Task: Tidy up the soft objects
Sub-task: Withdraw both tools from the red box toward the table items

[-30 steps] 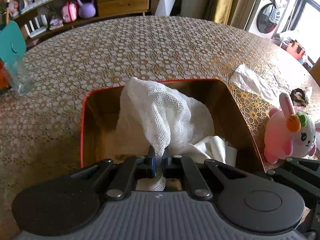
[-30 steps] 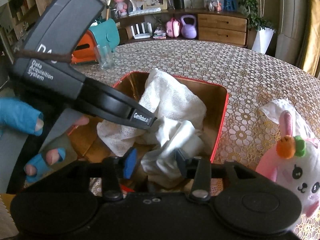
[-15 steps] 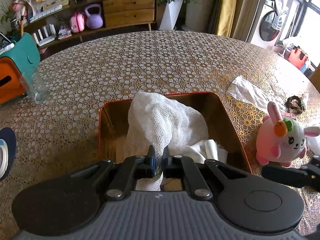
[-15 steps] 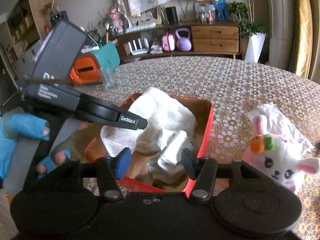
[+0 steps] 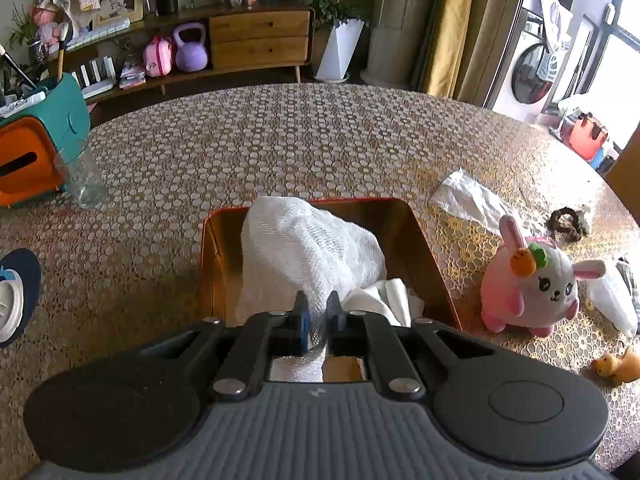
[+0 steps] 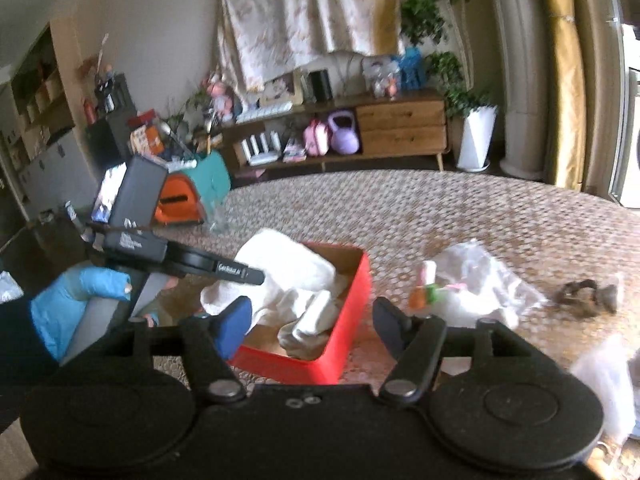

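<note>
1. Left gripper (image 5: 317,312) was easing apart, white mesh cloth (image 5: 308,256) between its jaws, draped into red box (image 5: 430,264)
2. Right gripper (image 6: 312,316) was widening, empty, above the box
3. Best let the cloth drop fully inside
4. Plush rabbit (image 5: 532,284) waited on the surface (image 5: 320,140)

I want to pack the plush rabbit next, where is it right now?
In the left wrist view the plush rabbit sits on the table right of the red box, between it and the dark hair tie.
</note>
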